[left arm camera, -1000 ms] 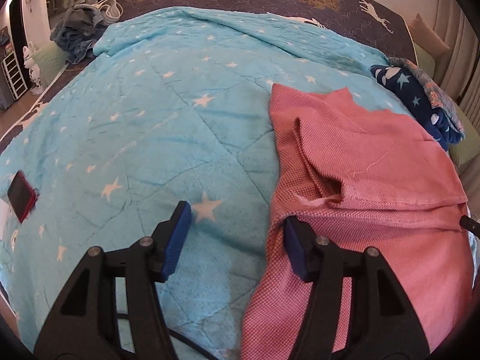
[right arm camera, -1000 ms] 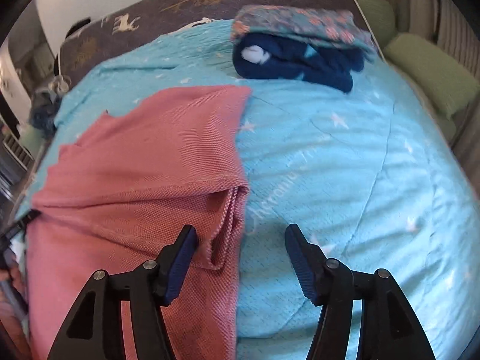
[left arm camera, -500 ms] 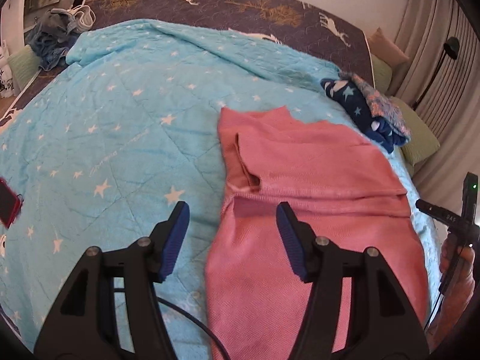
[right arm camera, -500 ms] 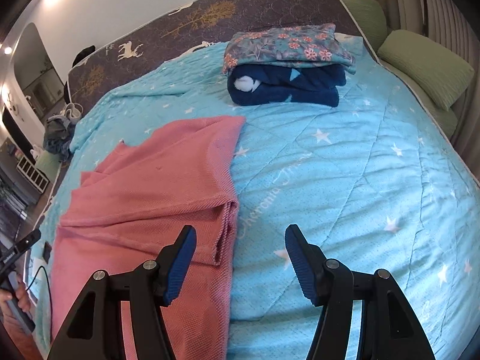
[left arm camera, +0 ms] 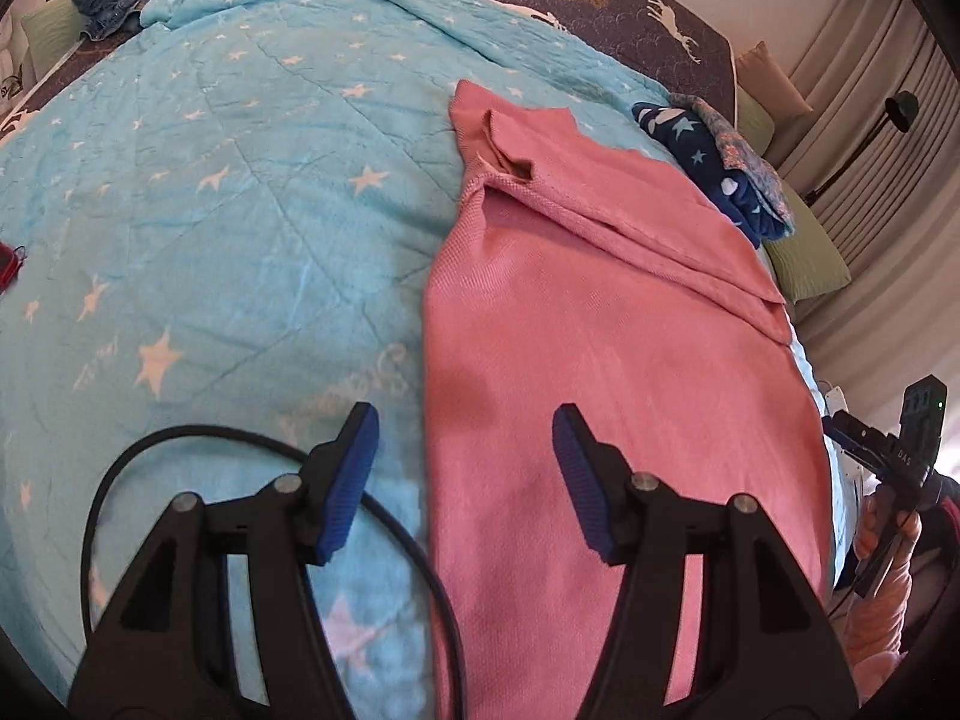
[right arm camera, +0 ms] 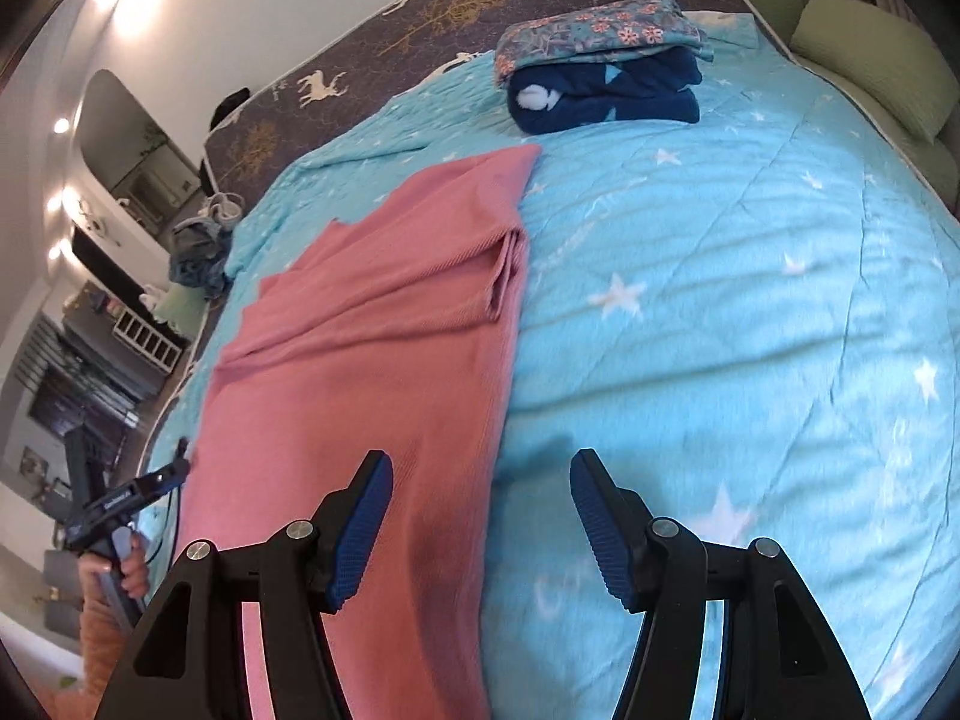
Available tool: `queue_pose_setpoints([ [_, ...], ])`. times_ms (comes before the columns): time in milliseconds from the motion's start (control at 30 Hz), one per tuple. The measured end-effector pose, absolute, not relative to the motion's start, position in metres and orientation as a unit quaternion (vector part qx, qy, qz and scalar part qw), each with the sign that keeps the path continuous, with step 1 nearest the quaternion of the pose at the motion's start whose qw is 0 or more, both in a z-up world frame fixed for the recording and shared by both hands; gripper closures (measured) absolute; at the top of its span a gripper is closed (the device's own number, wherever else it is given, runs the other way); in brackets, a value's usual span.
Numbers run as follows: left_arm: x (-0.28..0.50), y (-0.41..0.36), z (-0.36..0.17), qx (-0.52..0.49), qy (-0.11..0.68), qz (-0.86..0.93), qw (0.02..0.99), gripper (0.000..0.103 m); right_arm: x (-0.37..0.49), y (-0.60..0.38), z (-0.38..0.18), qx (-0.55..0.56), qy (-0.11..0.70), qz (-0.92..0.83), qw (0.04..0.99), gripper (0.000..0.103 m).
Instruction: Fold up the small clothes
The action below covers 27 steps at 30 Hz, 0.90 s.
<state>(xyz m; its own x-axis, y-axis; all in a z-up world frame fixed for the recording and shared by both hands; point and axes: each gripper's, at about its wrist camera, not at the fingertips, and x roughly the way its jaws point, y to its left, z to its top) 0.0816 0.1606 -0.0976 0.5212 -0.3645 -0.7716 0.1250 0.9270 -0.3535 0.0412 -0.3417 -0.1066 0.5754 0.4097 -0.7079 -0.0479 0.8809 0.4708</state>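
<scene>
A pink knit garment (left arm camera: pixel 600 324) lies flat on the light-blue star blanket (left arm camera: pixel 210 192), its far part folded over itself. It also shows in the right wrist view (right arm camera: pixel 372 372). My left gripper (left arm camera: pixel 465 468) is open and empty, held above the garment's near left edge. My right gripper (right arm camera: pixel 480 510) is open and empty, held above the garment's near right edge. Each gripper shows in the other's view, at the right edge of the left wrist view (left arm camera: pixel 900 456) and at the left edge of the right wrist view (right arm camera: pixel 120 504).
A stack of folded clothes, navy under floral (right arm camera: pixel 600 72), sits at the far side of the bed. A heap of blue clothes (right arm camera: pixel 198 252) lies at the far left corner. A red phone (left arm camera: pixel 9 264) lies on the blanket at left. Green cushions (right arm camera: pixel 870 78) line the right side.
Both grippers have pulled back toward the near end of the garment and stayed open. The folded part now lies farther from them.
</scene>
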Motion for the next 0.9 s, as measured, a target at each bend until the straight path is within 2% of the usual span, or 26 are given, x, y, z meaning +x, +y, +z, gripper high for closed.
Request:
queue_pose_setpoints([
  [333,0.027,0.166,-0.048,-0.116,0.397,-0.153,0.897,0.042,-0.024,-0.331,-0.104,0.207,0.423,0.153,0.869,0.04],
  [900,-0.096,0.165,-0.093,-0.12,0.421,-0.176,0.882,0.041,-0.127,-0.328,-0.129,0.225,0.414,0.168,0.866,0.04],
])
